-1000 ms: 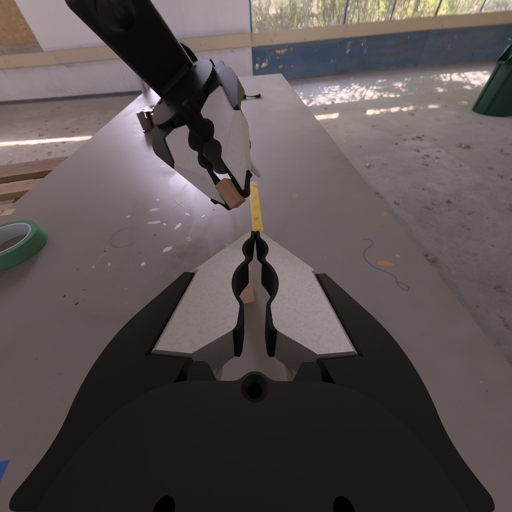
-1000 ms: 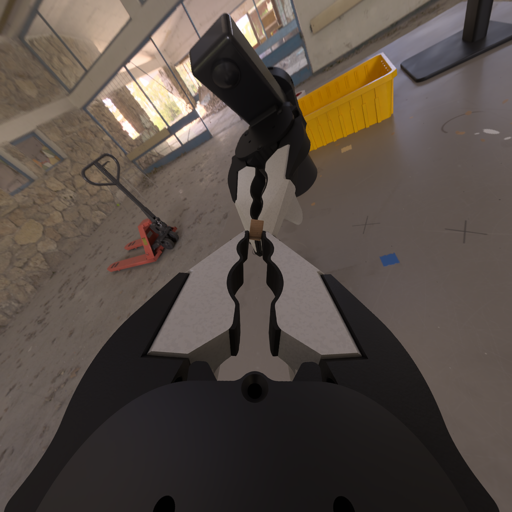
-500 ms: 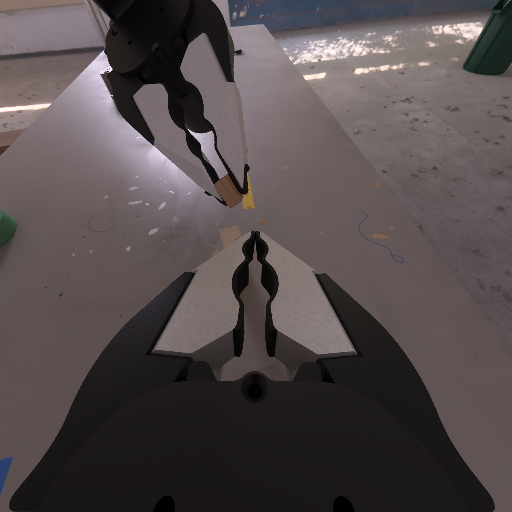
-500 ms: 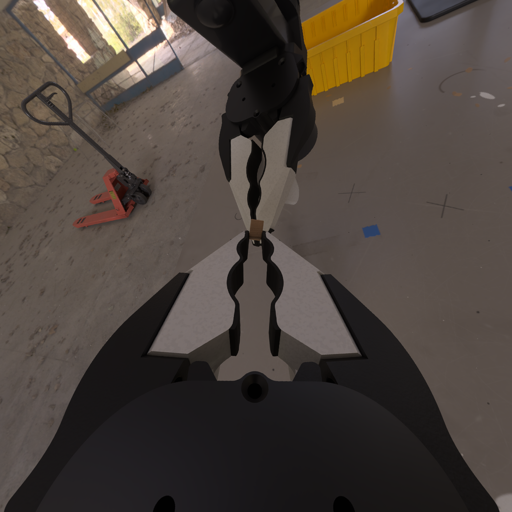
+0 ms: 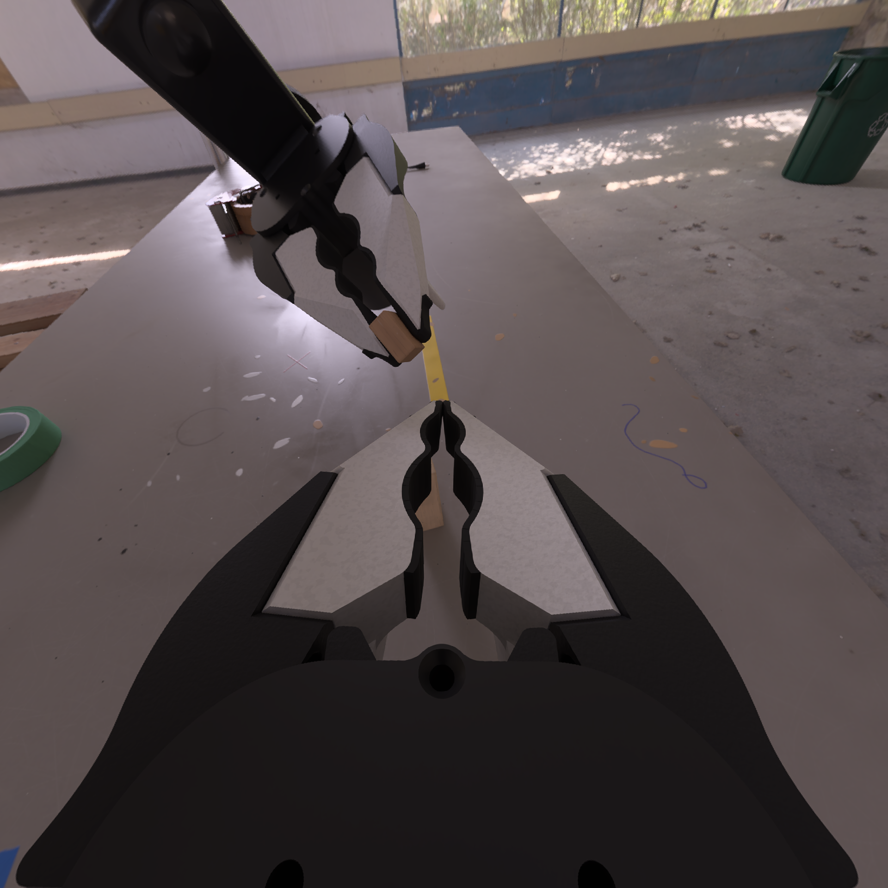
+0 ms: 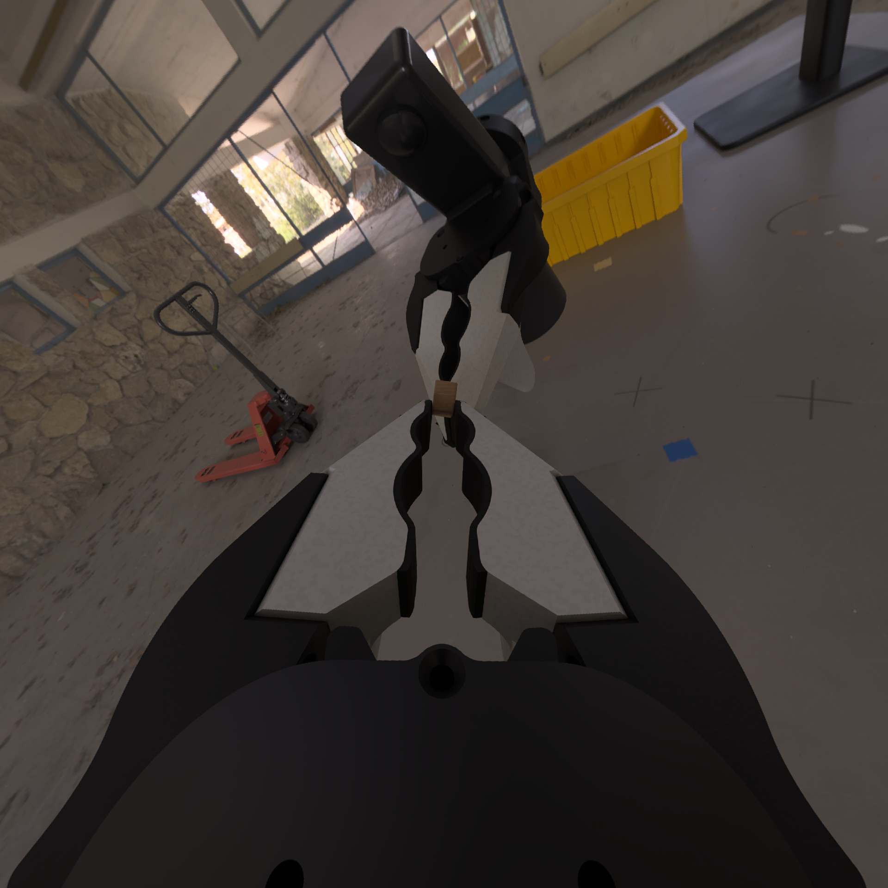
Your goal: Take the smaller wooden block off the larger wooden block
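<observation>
Since half a second back, right tongs [image 5: 401, 346] had tilted and swung back up the tabletop [image 5: 144, 576], smaller wooden block [image 5: 398, 342] riding along, clamped at the tips and clear of the surface. From their own camera the right tongs [image 6: 441, 413] showed the same: tips pinched on the block's side faces, part of it sticking out past them. Left tongs [image 5: 443, 407] were closed, tips touching, holding nothing. Larger wooden block [image 5: 431, 502] sat on the tabletop beneath them, only a sliver visible through the gap between the fingers; I couldn't tell whether they touched it. So the two blocks were well apart and, by my read, the lift-off was done. Handling guess: small block light and rigid with flat smooth faces, so it could pivot or slip under a tip-only pinch. Best hold is square across two opposite faces, seated deeper. Green tape roll [image 5: 24, 447] far left, out of the way.
</observation>
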{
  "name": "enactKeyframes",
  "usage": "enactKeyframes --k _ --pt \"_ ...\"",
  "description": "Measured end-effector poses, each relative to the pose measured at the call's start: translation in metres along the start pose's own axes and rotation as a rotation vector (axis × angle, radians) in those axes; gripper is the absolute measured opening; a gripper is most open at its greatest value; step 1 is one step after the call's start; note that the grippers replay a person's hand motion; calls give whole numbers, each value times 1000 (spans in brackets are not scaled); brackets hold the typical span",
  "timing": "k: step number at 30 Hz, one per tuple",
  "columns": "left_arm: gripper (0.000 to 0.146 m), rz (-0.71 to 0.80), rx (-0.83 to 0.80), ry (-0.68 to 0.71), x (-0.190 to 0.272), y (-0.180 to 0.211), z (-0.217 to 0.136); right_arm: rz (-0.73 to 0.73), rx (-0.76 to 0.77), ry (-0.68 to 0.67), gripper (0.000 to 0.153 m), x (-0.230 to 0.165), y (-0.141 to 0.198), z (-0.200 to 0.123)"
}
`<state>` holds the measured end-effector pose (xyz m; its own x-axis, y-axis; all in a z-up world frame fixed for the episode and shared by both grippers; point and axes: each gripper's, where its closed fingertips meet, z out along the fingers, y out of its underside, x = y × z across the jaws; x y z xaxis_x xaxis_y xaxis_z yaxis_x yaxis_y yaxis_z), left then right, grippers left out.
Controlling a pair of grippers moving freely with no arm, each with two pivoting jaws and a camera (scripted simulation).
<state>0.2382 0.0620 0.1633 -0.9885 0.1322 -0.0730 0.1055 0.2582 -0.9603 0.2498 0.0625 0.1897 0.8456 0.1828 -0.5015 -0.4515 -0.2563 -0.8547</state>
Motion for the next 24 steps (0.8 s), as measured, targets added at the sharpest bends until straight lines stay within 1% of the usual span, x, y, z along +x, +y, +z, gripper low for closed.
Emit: enactKeyframes --k 7,13,21,24 --pt "0 -17 63 14 0 -9 -2 -9 91 -30 8 -4 -7 0" --pt "0 -23 77 28 -1 -9 -1 -24 100 -19 8 -4 -7 -1" --pt "0 -33 108 38 -7 -11 1 -6 127 -26 8 0 -10 -5" --pt "0 -26 83 24 -9 -7 2 1 116 -10 8 3 -9 -6"
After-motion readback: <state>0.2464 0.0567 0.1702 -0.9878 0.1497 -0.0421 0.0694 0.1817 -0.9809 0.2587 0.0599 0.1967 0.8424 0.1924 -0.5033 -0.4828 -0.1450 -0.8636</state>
